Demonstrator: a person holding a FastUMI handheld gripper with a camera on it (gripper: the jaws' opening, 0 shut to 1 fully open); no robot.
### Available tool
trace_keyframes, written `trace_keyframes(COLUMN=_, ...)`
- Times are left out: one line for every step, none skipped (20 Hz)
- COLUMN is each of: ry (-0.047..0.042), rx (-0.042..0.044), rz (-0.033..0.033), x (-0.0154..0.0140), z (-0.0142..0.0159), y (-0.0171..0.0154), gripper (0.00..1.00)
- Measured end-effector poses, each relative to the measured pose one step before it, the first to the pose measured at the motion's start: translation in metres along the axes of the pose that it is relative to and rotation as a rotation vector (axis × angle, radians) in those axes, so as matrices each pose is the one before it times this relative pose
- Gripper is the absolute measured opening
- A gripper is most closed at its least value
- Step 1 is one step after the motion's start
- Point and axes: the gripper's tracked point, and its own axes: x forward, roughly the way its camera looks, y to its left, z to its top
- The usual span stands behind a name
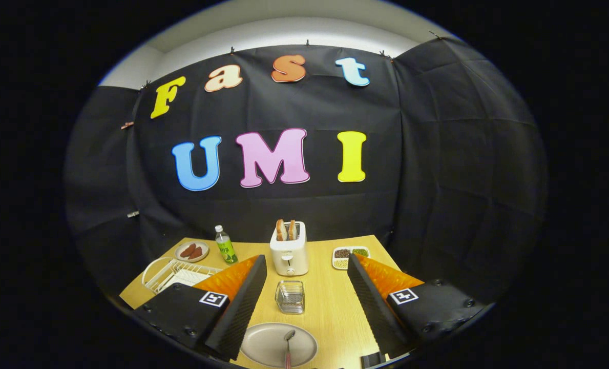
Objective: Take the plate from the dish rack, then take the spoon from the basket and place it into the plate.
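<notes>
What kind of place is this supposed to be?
Probably a mock kitchen table in a recording booth: a toaster with bread, a dish rack, and a plate holding a spoon between the open tool's fingers.

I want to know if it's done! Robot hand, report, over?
Gripper open, holding nothing. Spoon lies in the plate, between the fingers. Basket just ahead. Nothing in the way.

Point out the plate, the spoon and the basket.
plate (263, 342), gripper view, bare part of its inside, left of the spoon.
spoon (289, 335), gripper view, its bowl, resting in the plate.
basket (290, 296), gripper view, its front wall.
</notes>
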Motion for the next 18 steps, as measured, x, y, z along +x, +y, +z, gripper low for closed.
trace_keyframes(ry=-0.02545, rx=0.01453, rz=-0.02469, x=-0.00530, z=0.00609, y=-0.01276, gripper=0.98)
trace_keyframes(ry=-0.04116, rx=0.02106, rz=-0.01870, x=-0.00214, z=0.00893, y=-0.01120, gripper=0.98)
trace_keyframes(ry=-0.02785, rx=0.02071, rz=-0.00605, x=-0.00492, z=0.00374, y=-0.00769, gripper=0.98)
trace_keyframes(ry=0.00427, rx=0.01717, rz=0.00450, x=-0.00264, z=-0.00422, y=-0.00563, gripper=0.98)
trace_keyframes(ry=0.02945, rx=0.01053, rz=0.02172, x=-0.00641, z=-0.01363, y=-0.00512, gripper=0.98)
trace_keyframes(ry=0.02056, rx=-0.00500, rz=0.02116, x=-0.00486, z=-0.01161, y=-0.00513, gripper=0.98)
trace_keyframes(ry=0.01396, rx=-0.01308, rz=0.00604, x=-0.00020, z=-0.00855, y=-0.00941, gripper=0.99)
trace_keyframes(ry=0.02353, rx=-0.00636, rz=-0.00147, x=0.00014, z=-0.00861, y=-0.00852, gripper=0.99)
trace_keyframes(ry=0.02170, rx=0.00689, rz=0.00384, x=0.00116, z=-0.00786, y=-0.00418, gripper=0.99)
trace_keyframes(ry=0.01349, rx=0.01161, rz=0.00449, x=0.00247, z=-0.00236, y=-0.00220, gripper=0.98)
trace_keyframes(ry=0.00631, rx=0.01097, rz=0.00065, x=0.00362, z=-0.00038, y=-0.00218, gripper=0.98)
trace_keyframes(ry=-0.00565, rx=0.00561, rz=-0.00003, x=0.00268, z=0.00190, y=-0.00164, gripper=0.99)
trace_keyframes(ry=-0.01116, rx=-0.00070, rz=-0.00203, x=0.00347, z=0.00176, y=-0.00166, gripper=0.98)
trace_keyframes(ry=-0.00894, rx=-0.00611, rz=-0.00110, x=0.00044, z=0.00056, y=0.00002, gripper=0.98)
trace_keyframes(ry=-0.00577, rx=-0.00945, rz=-0.00081, x=-0.00109, z=-0.00263, y=0.00032, gripper=0.98)
trace_keyframes(ry=-0.00634, rx=-0.01080, rz=-0.00006, x=-0.00009, z=-0.00093, y=0.00183, gripper=0.98)
trace_keyframes(ry=-0.00707, rx=-0.01007, rz=0.00302, x=-0.00082, z=0.00034, y=0.00392, gripper=0.98)
trace_keyframes(ry=-0.00672, rx=-0.00918, rz=0.00650, x=-0.00009, z=0.00038, y=0.00478, gripper=0.98)
